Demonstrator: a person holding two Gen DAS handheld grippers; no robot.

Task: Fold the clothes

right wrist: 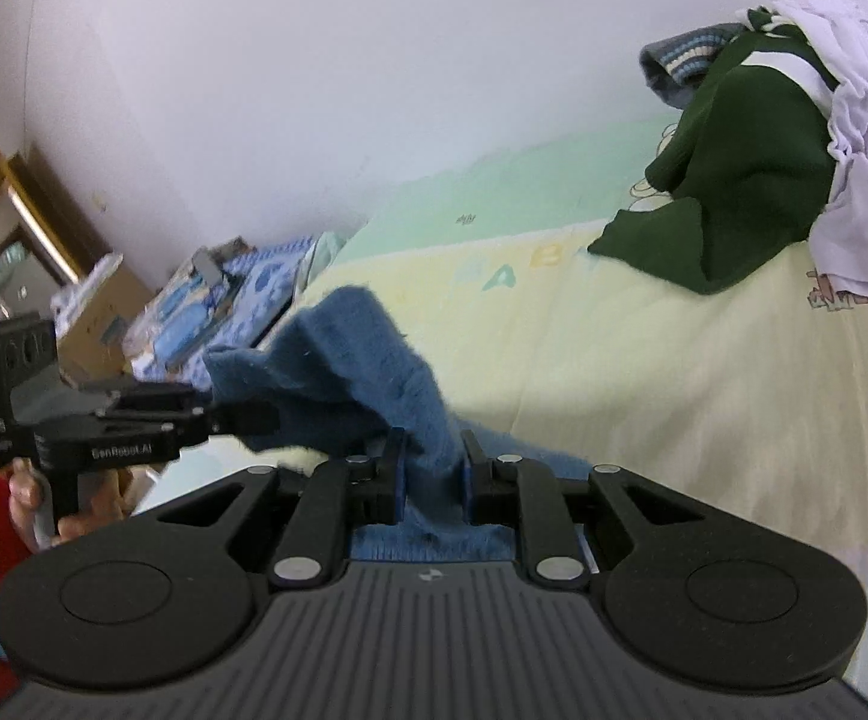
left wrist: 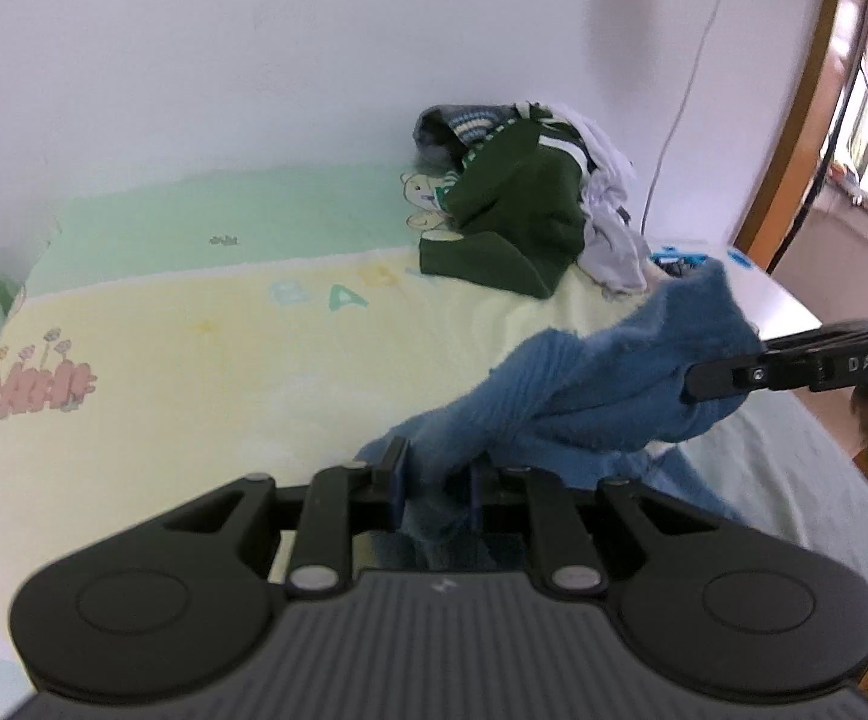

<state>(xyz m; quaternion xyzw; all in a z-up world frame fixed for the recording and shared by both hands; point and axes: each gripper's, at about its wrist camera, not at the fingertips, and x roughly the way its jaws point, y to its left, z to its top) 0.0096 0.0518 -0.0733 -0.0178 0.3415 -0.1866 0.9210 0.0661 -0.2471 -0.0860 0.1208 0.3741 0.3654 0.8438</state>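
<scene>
We hold one blue fleece garment [left wrist: 584, 384] up over the bed [left wrist: 194, 396]; left gripper [left wrist: 434, 489] and right gripper [right wrist: 431, 474] jaws each pinch it. Nothing folded; the clothes pile [left wrist: 524, 204] at the bed's far edge waits.

Ahead of the left tongs [left wrist: 434, 483] the bed [left wrist: 194, 360] lies bare as far as the wall [left wrist: 254, 60], which closes off that side. Further ahead and to their right a pile of clothes [left wrist: 530, 204] sits against the wall, blocking that corner. Between the left tongs and the right tongs [right wrist: 431, 468] a blue garment [left wrist: 602, 384] hangs in the air, filling that gap. Beyond the right tongs, the sheet up to the pile is free.
</scene>
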